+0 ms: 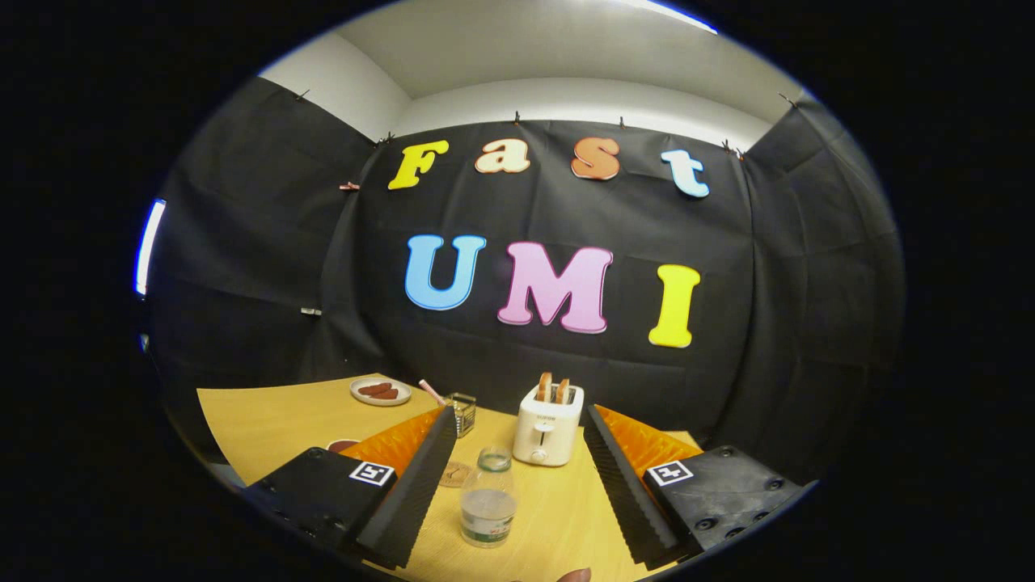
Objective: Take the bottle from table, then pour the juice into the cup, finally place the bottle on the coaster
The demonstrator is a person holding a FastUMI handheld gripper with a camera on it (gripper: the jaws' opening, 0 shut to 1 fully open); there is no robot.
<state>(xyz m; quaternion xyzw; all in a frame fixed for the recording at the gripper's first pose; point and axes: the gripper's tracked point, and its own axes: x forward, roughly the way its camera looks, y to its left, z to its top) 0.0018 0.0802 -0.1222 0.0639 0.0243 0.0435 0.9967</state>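
Observation:
A clear plastic bottle (487,505) stands upright on the wooden table (267,420), with pale liquid in its lower part and no cap that I can see. It sits between my fingers, closer to the left one, and neither finger touches it. My gripper (519,412) is open wide. A small round brownish coaster (454,474) lies flat just behind and left of the bottle, against the left finger. A clear glass cup (462,413) stands beyond the left fingertip with a pink straw-like stick behind it.
A white toaster (548,426) with two slices of toast stands just beyond the bottle between the fingertips. A plate (380,391) of brown food sits far left. A dark red round object (343,444) peeks out left of the left finger. A person's fingertip (574,575) shows nearest me.

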